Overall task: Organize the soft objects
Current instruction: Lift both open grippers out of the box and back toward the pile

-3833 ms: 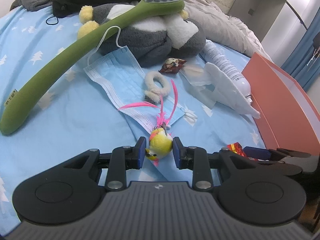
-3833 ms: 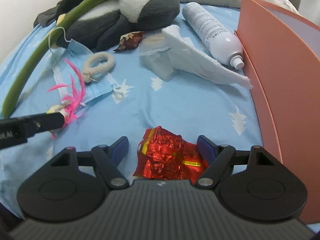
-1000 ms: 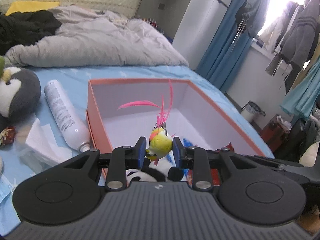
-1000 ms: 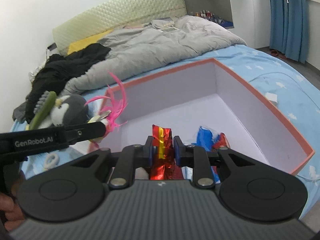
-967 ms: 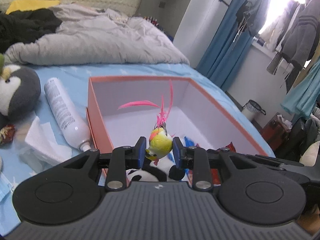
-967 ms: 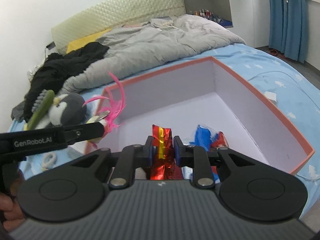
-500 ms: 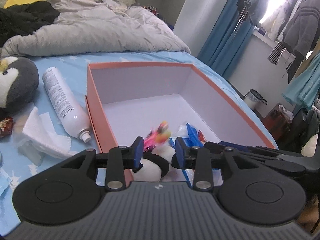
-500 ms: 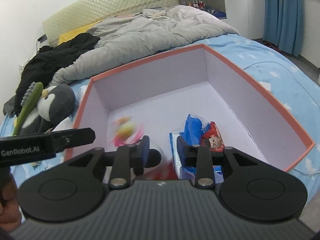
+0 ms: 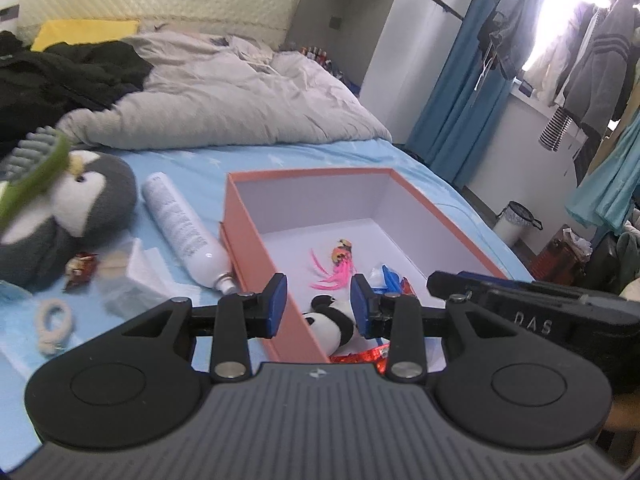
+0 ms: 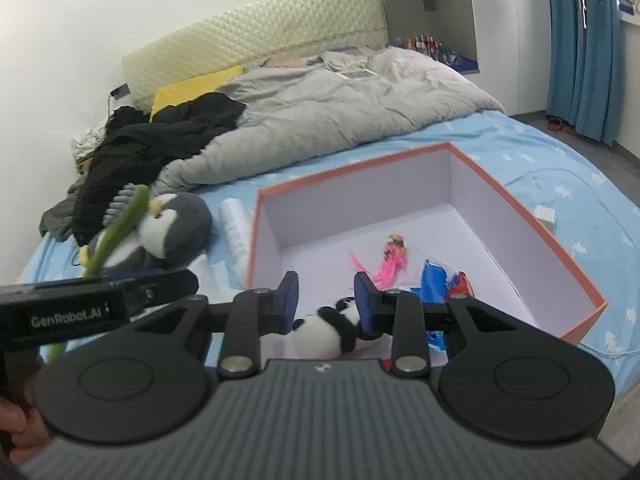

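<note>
Feather toy: the yellow-headed toy with the pink feathers [image 9: 339, 261] is lying on the white floor of the orange box [image 9: 248, 216] now, no longer pinched in the left jaws as it was a second ago; it is resting towards the middle, feathers trailing to the near side.
Red wrapper: the crinkled red foil [image 9: 362, 357] is sitting at the near end of the box, mostly hidden behind the left gripper's body; a second ago the right jaws were clamped on it.
Box contents: the panda plush [image 10: 326, 330] is lying at the near end, with blue and red packets [image 10: 438, 280] just beside the feather toy.
What it means: two more pieces are in, so I am judging this drop finished and the hands free for another pick.
Left gripper [image 9: 318, 300]: its jaws have just been opening and are standing partly apart, nothing between the blue pads, touching nothing; they are hovering over the box's near left wall.
Right gripper [image 10: 326, 298]: its jaws have just been opening too, partly apart and empty; the panda is showing through the gap but lying well below, not gripped.
Still out on the bed: the penguin plush [image 9: 76, 204] with the green long-handled massager [image 9: 36, 172] across it, a white spray can [image 9: 180, 228] just beside the box's outer wall, tissues [image 9: 136, 268], a small rope ring [image 9: 54, 320] and a dark snack wrapper [image 9: 80, 266].
Bed: the blue sheet [image 9: 200, 164] is carrying it all, grey duvet [image 9: 224, 104] bunched behind.
</note>
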{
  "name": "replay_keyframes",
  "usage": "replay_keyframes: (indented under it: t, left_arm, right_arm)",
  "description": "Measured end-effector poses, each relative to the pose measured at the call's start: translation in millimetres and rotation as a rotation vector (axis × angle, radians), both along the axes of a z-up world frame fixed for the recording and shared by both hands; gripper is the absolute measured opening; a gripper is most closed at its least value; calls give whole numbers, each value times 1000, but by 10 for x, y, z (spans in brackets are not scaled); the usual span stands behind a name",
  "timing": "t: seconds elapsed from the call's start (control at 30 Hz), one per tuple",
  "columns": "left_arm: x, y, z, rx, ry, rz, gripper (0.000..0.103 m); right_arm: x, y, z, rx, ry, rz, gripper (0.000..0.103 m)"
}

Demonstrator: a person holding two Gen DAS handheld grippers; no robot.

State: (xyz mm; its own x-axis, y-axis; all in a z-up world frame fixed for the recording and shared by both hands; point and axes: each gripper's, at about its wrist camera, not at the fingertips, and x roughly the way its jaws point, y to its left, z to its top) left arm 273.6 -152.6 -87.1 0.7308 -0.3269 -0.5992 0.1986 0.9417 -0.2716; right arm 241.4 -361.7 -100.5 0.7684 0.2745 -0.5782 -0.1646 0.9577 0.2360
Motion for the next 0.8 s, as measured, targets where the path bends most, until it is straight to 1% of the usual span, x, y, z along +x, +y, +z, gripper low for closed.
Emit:
replay_keyframes:
  t: [0.2, 0.37, 0.63, 0.8]
  left_arm:
    - [-390, 237, 229, 3, -28, 21, 40]
    - [-738, 452, 363, 12, -49, 32, 40]
    - [-1223, 811, 447, 14, -64, 78, 40]
    - [-1473, 1007, 443, 26, -63, 107, 40]
  right_arm:
    - [-274, 170, 272, 6, -31, 11, 34]
    - [-481, 343, 407, 3, -36, 28, 34]
    - [-783, 649, 532, 0, -38, 73, 34]
    - [-970, 822, 486, 18, -41, 113, 34]
